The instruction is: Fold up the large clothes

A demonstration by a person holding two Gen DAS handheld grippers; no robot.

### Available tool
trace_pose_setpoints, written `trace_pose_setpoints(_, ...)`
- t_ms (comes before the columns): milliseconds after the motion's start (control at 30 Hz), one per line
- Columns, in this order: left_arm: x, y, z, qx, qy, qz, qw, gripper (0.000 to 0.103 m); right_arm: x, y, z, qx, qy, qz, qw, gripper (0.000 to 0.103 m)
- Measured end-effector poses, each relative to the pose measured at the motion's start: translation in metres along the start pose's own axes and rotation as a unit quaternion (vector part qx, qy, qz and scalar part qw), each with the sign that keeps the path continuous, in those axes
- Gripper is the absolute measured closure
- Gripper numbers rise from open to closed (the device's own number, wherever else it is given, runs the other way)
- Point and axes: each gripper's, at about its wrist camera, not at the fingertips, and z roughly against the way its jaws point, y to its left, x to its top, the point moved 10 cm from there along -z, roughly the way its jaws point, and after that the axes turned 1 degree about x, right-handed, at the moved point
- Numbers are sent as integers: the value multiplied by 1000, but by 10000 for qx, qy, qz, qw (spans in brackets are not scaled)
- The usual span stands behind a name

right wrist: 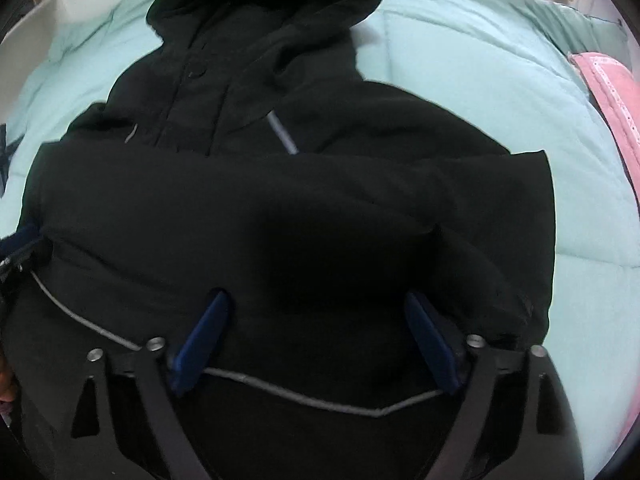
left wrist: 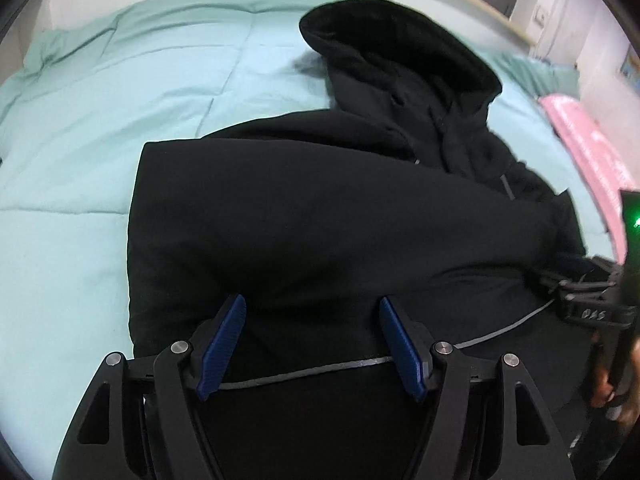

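While the left gripper (left wrist: 312,344) hangs low over the bed, its two blue fingers (left wrist: 222,348) stand wide apart and hold nothing. A big black hooded jacket (left wrist: 320,208) lies right in front of them and between them, so most of the view is dark cloth. A thin grey cord (left wrist: 304,372) runs across the jacket between the fingers. Past the fingertips the hood (left wrist: 392,52) points away toward the far wall. A soft green blanket (left wrist: 120,112) spreads out to the left of the fingers and beyond the jacket. Off to the right lies a pink cloth (left wrist: 588,148), and nearer on that side the other gripper (left wrist: 588,292) shows at the edge, touching the jacket.

From the right wrist, the right gripper (right wrist: 316,340) also has its blue fingers (right wrist: 200,344) spread wide, gripping nothing. The jacket (right wrist: 280,208) fills the space in front of them and hides the bed there. The grey cord (right wrist: 320,400) crosses low between the fingers. The hood (right wrist: 264,4) sits far ahead. The green blanket (right wrist: 480,80) shows to the right of the fingers, with the pink cloth (right wrist: 616,96) past it at the edge.
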Motion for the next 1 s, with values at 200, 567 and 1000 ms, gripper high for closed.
trace_pose_setpoints(200,-6,-3,43,-258,-225,-164,9993,32,-12,-1,43,-78,-195,61,9998,13)
trace_pose_setpoints(567,-56,13,32,-970,216,322,9945,33,-93,-44,47,386,104,-117,9991,6)
trace_pose_setpoints(1000,-69,19,52,-912,-768,221,9926,32,-99,-47,59,490,-1168,-334,9914,1)
